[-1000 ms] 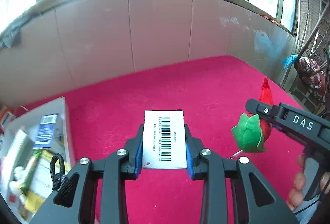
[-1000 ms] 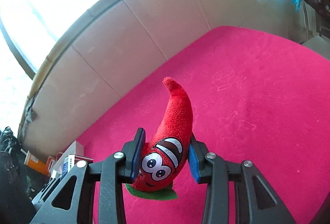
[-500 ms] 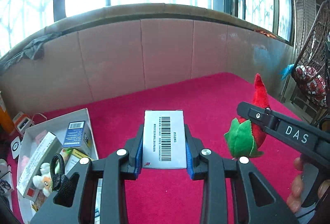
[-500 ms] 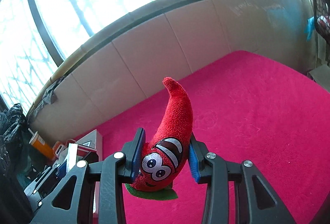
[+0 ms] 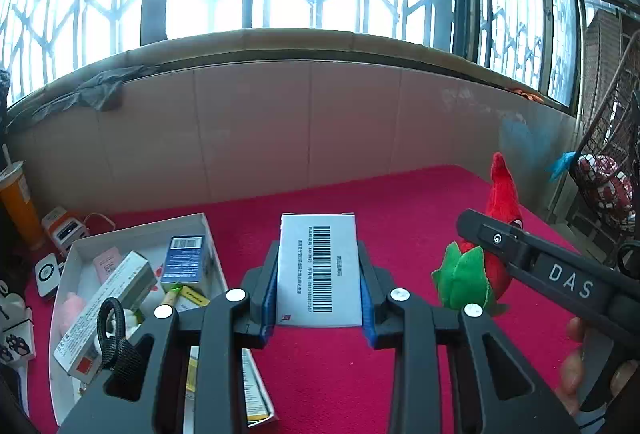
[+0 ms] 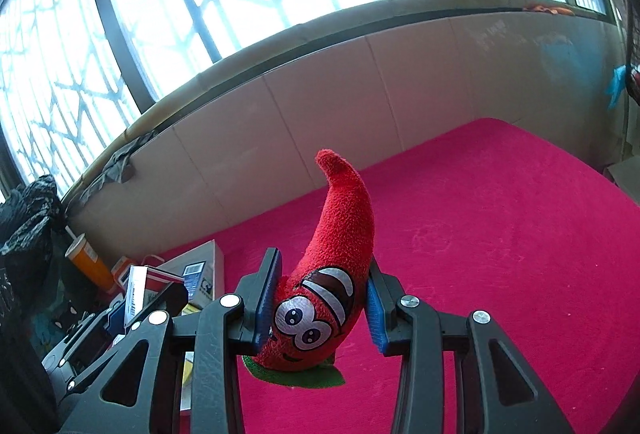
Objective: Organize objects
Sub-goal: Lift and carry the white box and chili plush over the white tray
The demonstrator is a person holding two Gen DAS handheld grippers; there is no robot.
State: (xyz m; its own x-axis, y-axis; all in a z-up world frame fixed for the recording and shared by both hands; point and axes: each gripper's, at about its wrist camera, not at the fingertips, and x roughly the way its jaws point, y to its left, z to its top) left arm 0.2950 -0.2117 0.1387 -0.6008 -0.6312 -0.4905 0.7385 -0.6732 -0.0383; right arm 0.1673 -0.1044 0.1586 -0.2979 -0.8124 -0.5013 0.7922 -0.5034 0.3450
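Here, left gripper (image 5: 319, 274) clamped on barcoded box (image 5: 319, 268); right gripper (image 6: 320, 300) clamped on chilli plush (image 6: 326, 290); both above red cloth (image 6: 500, 234); white tray (image 5: 140, 230) at left.

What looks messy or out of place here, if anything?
The white box at the left is cluttered: cartons lie crisscrossed at angles, and a long grey-white carton leans tilted over the others. Both tongs hold their loads squarely, the barcode box and the plush chili. Nothing looks spilled or damaged.
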